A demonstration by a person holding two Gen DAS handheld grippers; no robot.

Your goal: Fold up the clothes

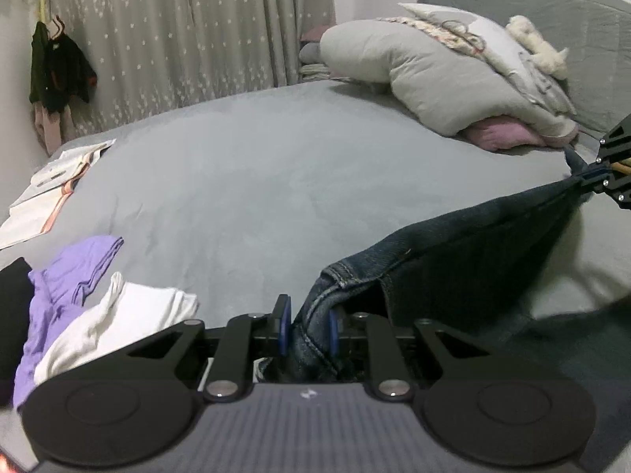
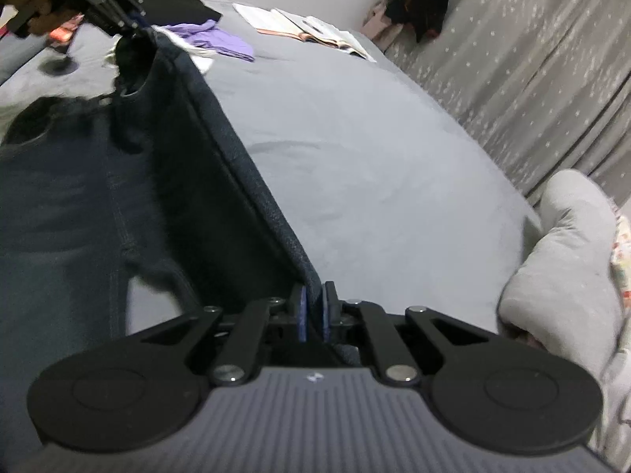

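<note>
A pair of dark blue jeans hangs stretched between my two grippers above the grey bed. My left gripper is shut on one end of the jeans' edge. My right gripper is shut on the other end of the jeans. The right gripper also shows at the right edge of the left wrist view. The left gripper shows at the top left of the right wrist view. The taut top edge runs straight between them; the rest of the jeans hangs below.
A purple garment and a white garment lie at the bed's near left, with a black one beside them. Open booklets lie at the left edge. Pillows and bedding are piled at the headboard. Curtains hang behind.
</note>
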